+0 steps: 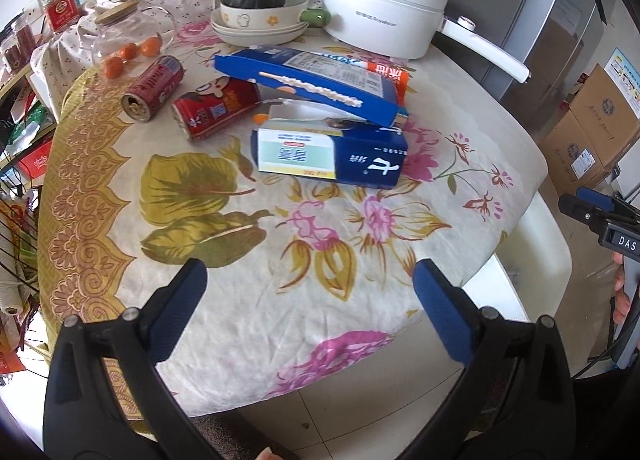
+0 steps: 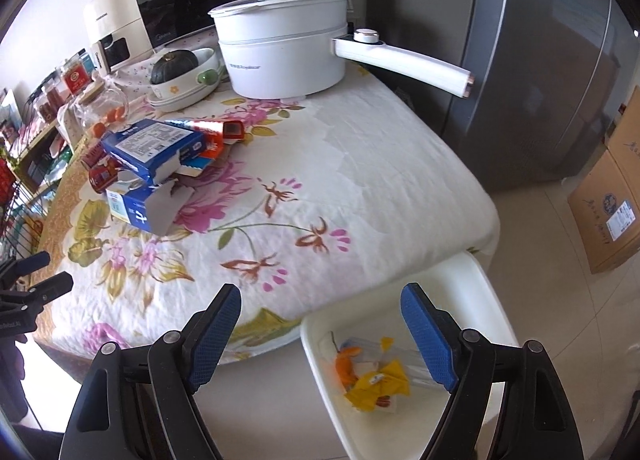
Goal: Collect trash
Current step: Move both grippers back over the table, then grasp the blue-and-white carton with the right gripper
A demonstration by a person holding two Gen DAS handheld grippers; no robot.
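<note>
Long blue box (image 1: pixel 316 80) covers part of the red pouch (image 1: pixel 218 106) and the box (image 1: pixel 330 154) under it. I can't read its print. Beside that box, the bin (image 2: pixel 404 360) is cut off at my right view's bottom edge.

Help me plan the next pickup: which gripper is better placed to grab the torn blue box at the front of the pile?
Left, probably. The left gripper is open and points straight at the torn blue box. The right gripper is open over the table edge and white bin, with the box far to its left.
</note>
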